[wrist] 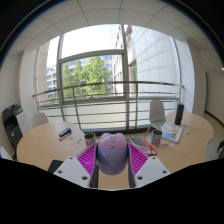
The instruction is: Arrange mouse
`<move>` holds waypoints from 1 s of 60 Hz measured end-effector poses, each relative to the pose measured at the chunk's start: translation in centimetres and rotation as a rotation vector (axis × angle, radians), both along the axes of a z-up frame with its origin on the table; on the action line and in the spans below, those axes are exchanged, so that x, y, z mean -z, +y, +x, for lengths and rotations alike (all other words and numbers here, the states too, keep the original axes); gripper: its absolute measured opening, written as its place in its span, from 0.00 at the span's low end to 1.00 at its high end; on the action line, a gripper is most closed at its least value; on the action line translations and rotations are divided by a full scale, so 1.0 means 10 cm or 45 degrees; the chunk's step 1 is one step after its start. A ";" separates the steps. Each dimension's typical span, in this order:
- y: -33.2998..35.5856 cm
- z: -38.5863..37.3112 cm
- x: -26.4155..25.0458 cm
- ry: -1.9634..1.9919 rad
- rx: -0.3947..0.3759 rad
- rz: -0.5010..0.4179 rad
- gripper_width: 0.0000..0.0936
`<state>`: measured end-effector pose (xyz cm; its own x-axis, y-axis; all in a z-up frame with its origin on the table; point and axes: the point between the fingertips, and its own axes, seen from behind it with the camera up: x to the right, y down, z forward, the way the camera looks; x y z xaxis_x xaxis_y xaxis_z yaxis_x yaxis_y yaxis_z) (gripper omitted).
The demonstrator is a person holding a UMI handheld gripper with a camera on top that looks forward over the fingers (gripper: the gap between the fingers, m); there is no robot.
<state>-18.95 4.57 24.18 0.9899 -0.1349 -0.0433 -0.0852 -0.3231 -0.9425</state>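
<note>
While my fingers [112, 165] hold the mouse [112, 152] clamped between their pads, it rides above the near edge of the round wooden surface [45, 148], pale grey-lilac with its rounded back toward me. Judgement: carry step, placement not yet done. At ten o'clock lies a small blue-and-white item [64, 131]; at two o'clock a box [172, 132], with clutter I cannot identify nearer. The next move calls for lowering onto bare wood ahead, squaring the mouse, then releasing.
</note>
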 end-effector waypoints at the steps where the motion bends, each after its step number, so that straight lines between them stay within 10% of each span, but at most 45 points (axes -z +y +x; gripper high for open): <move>1: 0.10 -0.11 0.05 0.006 -0.026 -0.010 0.46; 12: 0.42 -1.66 1.33 0.024 -0.202 -0.266 0.46; 26: 0.43 -2.07 2.58 0.012 -0.202 -0.532 0.57; 36: 0.39 -2.04 2.26 -0.035 -0.176 -0.477 0.92; 60: -0.82 -2.06 0.74 -0.092 -0.092 -0.335 0.90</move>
<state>-39.55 -3.61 16.79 0.9966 -0.0610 0.0546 0.0111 -0.5603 -0.8282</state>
